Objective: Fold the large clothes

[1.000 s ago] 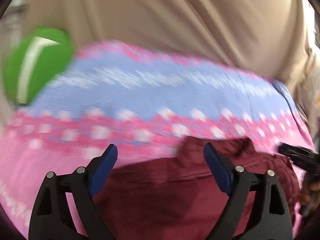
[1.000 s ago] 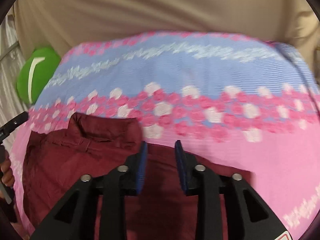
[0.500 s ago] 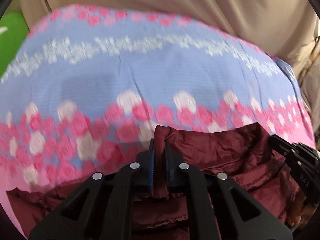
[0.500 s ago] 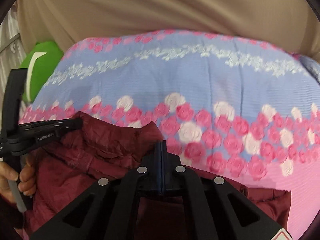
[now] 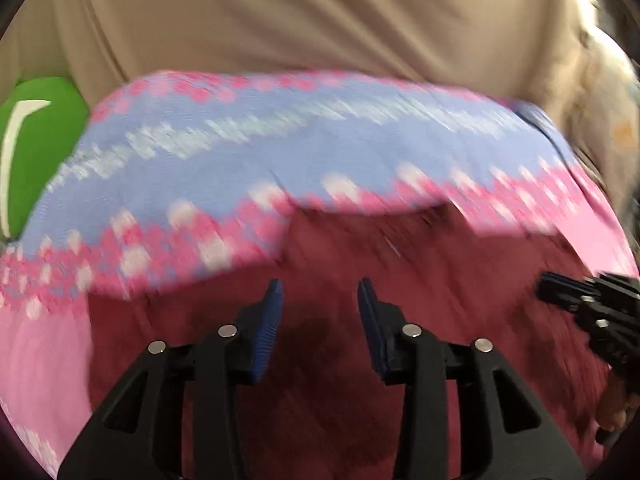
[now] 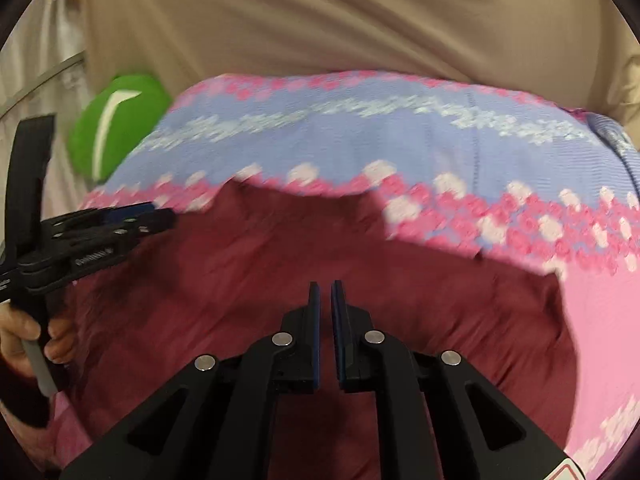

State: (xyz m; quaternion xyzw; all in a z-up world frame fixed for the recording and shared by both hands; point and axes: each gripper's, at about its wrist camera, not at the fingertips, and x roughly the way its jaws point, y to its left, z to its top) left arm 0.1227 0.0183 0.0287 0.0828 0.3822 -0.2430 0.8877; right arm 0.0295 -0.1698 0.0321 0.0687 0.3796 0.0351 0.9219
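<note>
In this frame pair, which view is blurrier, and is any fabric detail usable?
Left wrist view: heavy motion smear across the maroon garment and floral bedspread; only the left gripper is sharp. Right wrist view: milder blur, with the garment's folds faintly readable; the right gripper is crisp. Both bend at the fisheye edges.

We see a pink and blue flowered bedspread [image 6: 400, 140], a green cushion [image 6: 116, 120] beside it, and a beige curtain [image 6: 320, 16] behind.

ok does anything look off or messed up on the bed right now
Nothing is damaged or spilled. The maroon garment lies on the pink and blue floral bedspread, with its far edge uneven rather than straight. The green cushion sits at the bed's far corner. Motion blur hides finer detail.
</note>
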